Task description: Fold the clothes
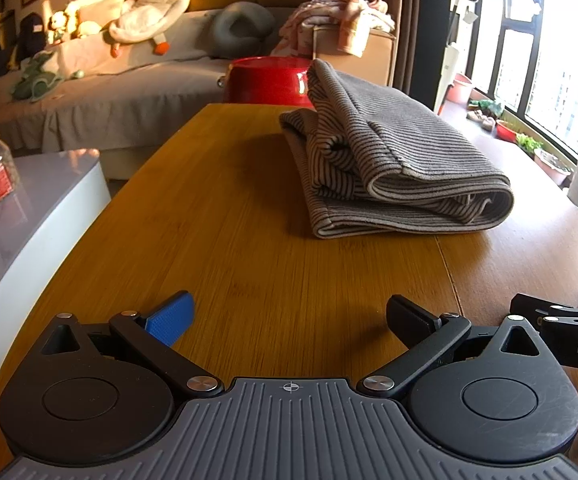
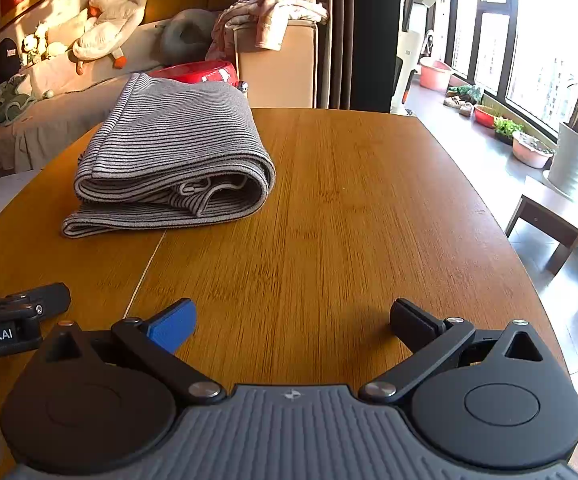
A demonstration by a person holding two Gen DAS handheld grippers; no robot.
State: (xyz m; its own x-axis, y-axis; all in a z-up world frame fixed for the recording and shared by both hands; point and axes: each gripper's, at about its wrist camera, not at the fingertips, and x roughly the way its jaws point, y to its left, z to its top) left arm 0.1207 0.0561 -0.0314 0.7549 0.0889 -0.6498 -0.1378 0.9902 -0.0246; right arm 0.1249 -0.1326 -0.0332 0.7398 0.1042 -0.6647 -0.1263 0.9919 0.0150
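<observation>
A grey striped garment (image 1: 389, 160) lies folded in a thick stack on the wooden table (image 1: 229, 240), ahead and to the right in the left wrist view. In the right wrist view the same garment (image 2: 173, 156) lies ahead to the left on the table (image 2: 349, 208). My left gripper (image 1: 289, 316) is open and empty, low over the near part of the table, well short of the garment. My right gripper (image 2: 293, 316) is open and empty too, beside the left one. Part of the right gripper (image 1: 569, 324) shows at the left view's right edge.
A red basin (image 1: 269, 80) stands just beyond the table's far edge. Behind it are a sofa (image 1: 109, 80) with plush toys and a box (image 1: 353, 52) draped with pink clothes. A white side table (image 1: 29, 208) with a jar is at left. Potted plants (image 2: 573, 152) line the window at right.
</observation>
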